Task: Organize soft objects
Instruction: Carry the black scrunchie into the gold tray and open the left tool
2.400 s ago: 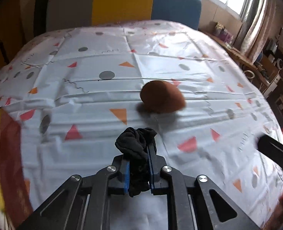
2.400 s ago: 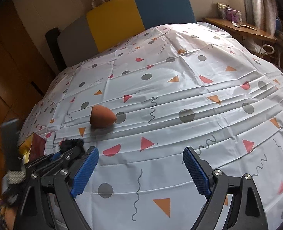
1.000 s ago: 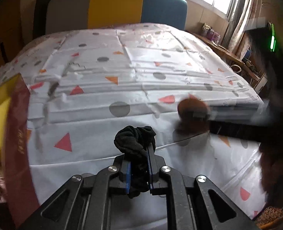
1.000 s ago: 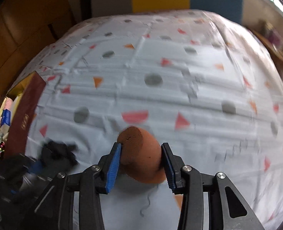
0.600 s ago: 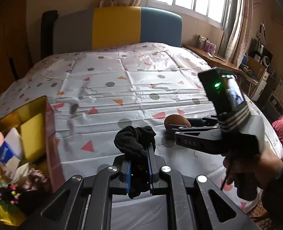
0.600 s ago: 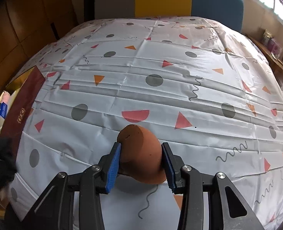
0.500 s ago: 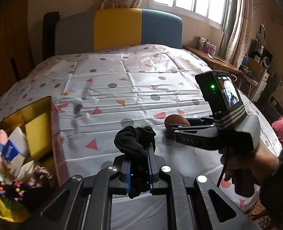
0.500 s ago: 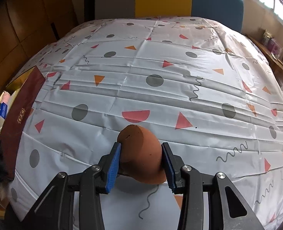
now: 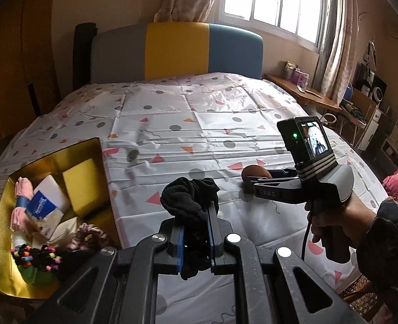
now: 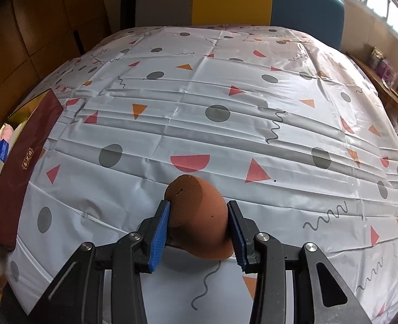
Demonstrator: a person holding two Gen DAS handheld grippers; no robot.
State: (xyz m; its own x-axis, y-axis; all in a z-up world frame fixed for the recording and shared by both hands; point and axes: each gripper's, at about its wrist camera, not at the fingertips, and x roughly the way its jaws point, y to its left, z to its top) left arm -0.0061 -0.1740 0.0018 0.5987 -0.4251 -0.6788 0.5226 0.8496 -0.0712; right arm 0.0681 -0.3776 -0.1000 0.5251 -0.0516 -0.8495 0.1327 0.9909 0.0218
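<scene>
My left gripper [image 9: 195, 221] is shut on a bunched black sock [image 9: 189, 197], held above the near edge of the bed. My right gripper [image 10: 199, 216] is shut on a brown egg-shaped sponge [image 10: 199, 213], lifted just over the patterned sheet [image 10: 226, 94]. In the left wrist view the right gripper [image 9: 255, 179] and the sponge [image 9: 254, 173] are to the right of the sock. A gold-lined box [image 9: 7, 243] sits at the lower left, with a yellow sponge [image 9: 81, 182], pink cloth and hair ties inside.
The box's dark red outer wall [image 10: 23, 162] shows at the left in the right wrist view. A grey, yellow and blue headboard [image 9: 177, 51] stands at the far end. A wooden shelf [image 9: 301, 91] and clutter are to the right of the bed.
My right gripper has closed on the brown sponge and lifted it. My left gripper has pulled back and up with the sock, so the box has come into view at the left.
</scene>
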